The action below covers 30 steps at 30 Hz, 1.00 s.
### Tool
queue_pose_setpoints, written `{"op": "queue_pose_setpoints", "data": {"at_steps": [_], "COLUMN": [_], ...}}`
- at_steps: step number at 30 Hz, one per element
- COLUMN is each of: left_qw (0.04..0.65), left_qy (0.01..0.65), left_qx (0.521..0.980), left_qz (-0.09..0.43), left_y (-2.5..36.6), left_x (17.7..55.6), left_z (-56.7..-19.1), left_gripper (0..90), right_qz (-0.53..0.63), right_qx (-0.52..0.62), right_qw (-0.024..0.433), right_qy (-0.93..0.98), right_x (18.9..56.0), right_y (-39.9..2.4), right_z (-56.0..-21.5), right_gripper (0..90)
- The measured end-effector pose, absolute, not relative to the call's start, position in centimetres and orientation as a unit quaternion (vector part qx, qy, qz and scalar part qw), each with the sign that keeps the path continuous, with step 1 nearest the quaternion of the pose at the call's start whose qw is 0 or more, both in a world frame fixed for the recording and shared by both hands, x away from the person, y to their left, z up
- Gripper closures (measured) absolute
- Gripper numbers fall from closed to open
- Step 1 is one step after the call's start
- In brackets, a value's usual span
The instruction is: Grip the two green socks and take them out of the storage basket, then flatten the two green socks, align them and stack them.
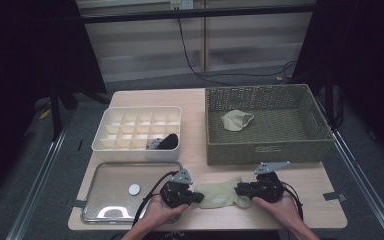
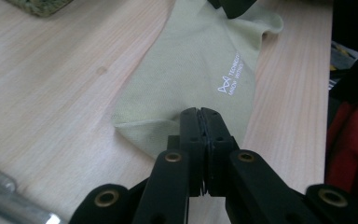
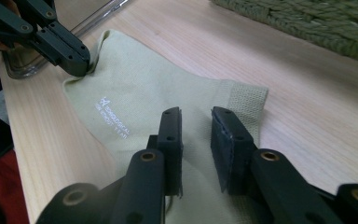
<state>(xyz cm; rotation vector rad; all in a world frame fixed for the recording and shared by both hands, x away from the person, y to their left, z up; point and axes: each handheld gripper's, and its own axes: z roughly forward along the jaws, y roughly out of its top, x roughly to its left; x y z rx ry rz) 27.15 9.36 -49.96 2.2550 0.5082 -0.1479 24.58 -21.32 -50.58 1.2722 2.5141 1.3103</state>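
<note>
Work in hand is a flat pale yellow-green cotton sock (image 1: pixel 221 194) lying on the near edge of the light wooden table (image 1: pixel 195 107), between the two hands. The left gripper (image 2: pixel 199 116) has its jaws pressed together on the sock's left end, pinching a fold of cloth. The right gripper (image 3: pixel 196 119) stands over the sock's right end, close to the ribbed cuff, with its jaws spread a little and cloth below the gap; its pads do not seem to press on the fabric.

Judging by how things lie, sorting is partly done: a dark balled sock (image 1: pixel 166 142) already sits in a near right cell of the white plastic divider box (image 1: pixel 111 114) at the far left, while a second pale sock (image 1: pixel 237 120) waits crumpled in the woven olive-green basket (image 1: pixel 320 131) at the far right. The sock on the table looks to be at the folding stage, neither rolled nor stowed, so folding it, placing it in a cell and handling the basket's sock are probably left.

A shiny metal tray (image 1: pixel 100 172) with a small white disc (image 1: pixel 134 189) lies near left. Beyond the table are grey floor, black cables (image 1: pixel 190 55), dark frame posts and a pale slatted wall.
</note>
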Motion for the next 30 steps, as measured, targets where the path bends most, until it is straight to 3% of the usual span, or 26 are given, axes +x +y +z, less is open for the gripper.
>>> {"op": "queue_pose_setpoints", "data": {"at_steps": [6, 12, 21, 30], "left_qw": [0.406, 0.418, 0.439, 0.443], "left_qy": [0.202, 0.206, 0.242, 0.269], "left_qx": [0.889, 0.883, 0.864, 0.854], "left_qz": [-0.061, -0.062, -0.045, -0.042], "left_y": [9.1, 9.7, 12.1, 15.0], "left_x": [27.3, 27.3, 27.7, 28.2], "left_z": [-49.9, -49.3, -48.0, -47.3], "left_gripper": [86.0, 81.7, 68.0, 48.2], "right_qz": [0.419, 0.423, 0.436, 0.452], "right_qx": [0.413, 0.415, 0.416, 0.416], "right_qw": [0.022, 0.028, 0.016, 0.015], "right_qy": [0.808, 0.805, 0.798, 0.789], "right_x": [24.3, 24.0, 24.5, 25.1], "right_y": [-21.8, -21.8, -21.8, -21.8], "right_z": [-50.5, -50.0, -49.3, -48.7], "right_gripper": [73.8, 64.9, 51.5, 49.7]}}
